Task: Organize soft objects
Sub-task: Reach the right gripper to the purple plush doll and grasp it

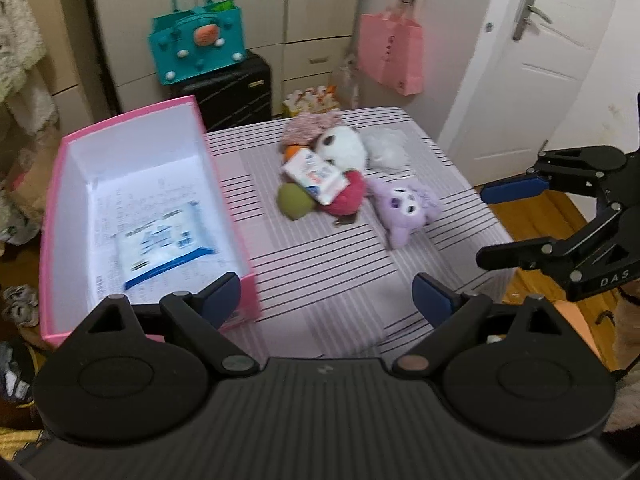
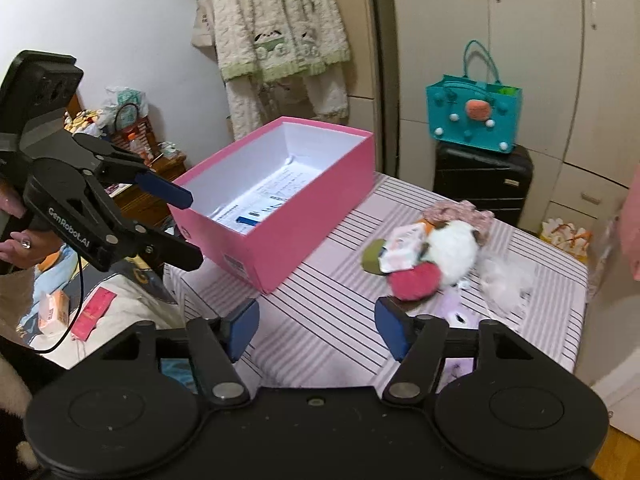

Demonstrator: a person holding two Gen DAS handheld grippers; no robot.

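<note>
A pink box (image 1: 52, 200) (image 2: 316, 208) stands open on the striped table's left, with a white-and-blue tissue pack (image 1: 160, 240) inside. A heap of soft things lies further right: a white panda plush (image 1: 340, 146) (image 2: 452, 248), a purple plush (image 1: 404, 208), a red plush (image 1: 348, 196) (image 2: 414, 282), a green ball (image 1: 294, 200) (image 2: 372, 256), a tissue pack (image 1: 314, 174) (image 2: 400, 248), a floral scrunchie (image 1: 308, 126) (image 2: 460, 212) and a white fluffy piece (image 1: 386, 146) (image 2: 506, 280). My left gripper (image 1: 326, 300) is open and empty over the table's near edge. My right gripper (image 2: 316, 326) is open and empty, short of the heap.
The striped table (image 1: 320, 280) (image 2: 320, 320) ends near the right at a white door (image 1: 536, 60). A black suitcase (image 1: 236, 92) (image 2: 480, 176) with a teal bag (image 1: 196, 44) (image 2: 472, 116) stands behind. A pink bag (image 1: 390, 52) hangs on the wardrobe.
</note>
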